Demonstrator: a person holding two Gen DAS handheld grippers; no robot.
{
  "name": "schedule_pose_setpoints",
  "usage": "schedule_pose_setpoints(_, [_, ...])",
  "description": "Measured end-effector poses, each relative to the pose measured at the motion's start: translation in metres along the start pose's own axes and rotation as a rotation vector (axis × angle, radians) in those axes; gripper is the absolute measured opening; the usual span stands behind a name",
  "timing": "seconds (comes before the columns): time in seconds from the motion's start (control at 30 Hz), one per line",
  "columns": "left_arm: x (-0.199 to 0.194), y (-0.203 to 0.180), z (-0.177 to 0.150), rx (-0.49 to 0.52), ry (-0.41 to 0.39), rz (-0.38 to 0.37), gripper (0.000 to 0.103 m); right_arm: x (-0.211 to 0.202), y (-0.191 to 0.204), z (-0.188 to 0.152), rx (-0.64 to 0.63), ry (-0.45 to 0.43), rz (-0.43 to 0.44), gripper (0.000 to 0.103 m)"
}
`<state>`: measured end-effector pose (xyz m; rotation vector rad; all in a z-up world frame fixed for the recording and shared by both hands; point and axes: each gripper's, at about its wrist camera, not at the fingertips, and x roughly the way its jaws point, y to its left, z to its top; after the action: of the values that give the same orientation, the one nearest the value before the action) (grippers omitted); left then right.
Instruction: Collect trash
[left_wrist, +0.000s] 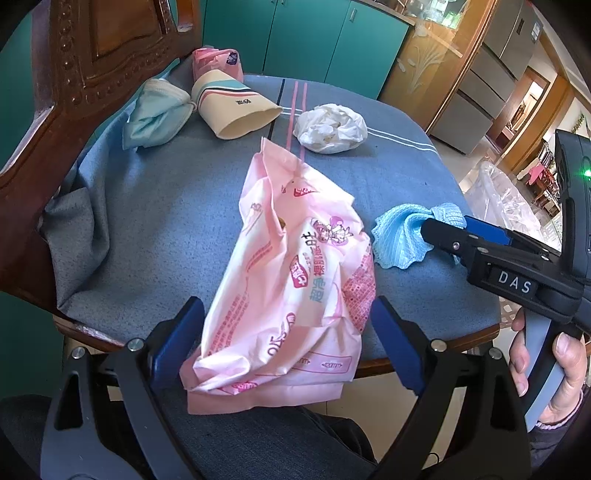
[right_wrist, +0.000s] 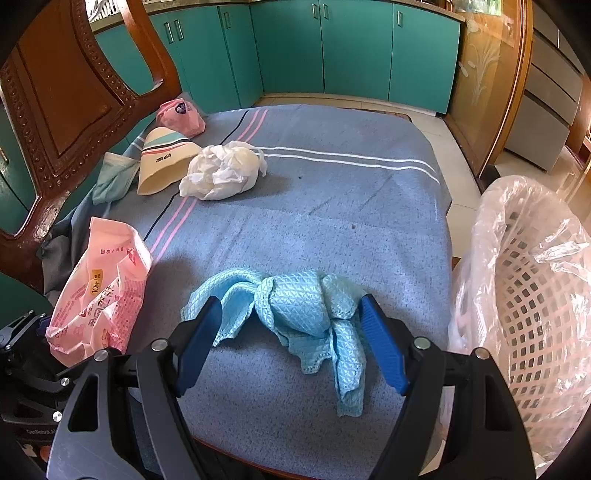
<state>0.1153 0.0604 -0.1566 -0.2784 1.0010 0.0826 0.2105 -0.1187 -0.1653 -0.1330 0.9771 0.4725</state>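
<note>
Bare blanket beyond tissue wad

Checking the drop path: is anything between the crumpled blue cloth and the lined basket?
Nothing visible. The crumpled blue woven cloth sits between the open right gripper fingers, and only bare blanket separates it from the plastic-lined white lattice basket beside the seat.

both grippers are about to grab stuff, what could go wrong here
1. The pink wrapper is big and floppy; the open left gripper straddles only its near end, so it may slip or droop.
2. The blue cloth lies on the blanket; the open right gripper could pinch the blanket too and drag it.
3. The lined bin stands off the chair's right edge, so a loosely held piece might drop on the floor.
</note>
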Motion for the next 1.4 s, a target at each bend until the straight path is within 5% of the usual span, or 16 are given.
schedule_pose_setpoints(0.5, [0.005,-0.001,0.001,-0.001,0.008,0.001,0.091,0.003,0.001,0.002,0.002,0.006,0.001,0.075])
schedule_pose_setpoints(0.67, [0.006,0.001,0.002,-0.019,0.008,0.001,0.072,0.004,0.0,0.001,0.007,0.008,0.002,0.075])
schedule_pose_setpoints(0.93, [-0.002,0.009,0.003,-0.053,-0.04,0.02,0.055,0.003,-0.003,0.001,0.013,0.008,0.004,0.075])
schedule_pose_setpoints(1.1, [-0.012,0.013,0.006,-0.062,-0.086,0.048,0.055,0.007,-0.003,0.001,0.009,0.012,0.0,0.075])
schedule_pose_setpoints(1.4, [-0.004,0.014,0.003,-0.058,-0.057,0.059,0.058,0.019,0.009,0.003,-0.038,0.017,-0.041,0.075])
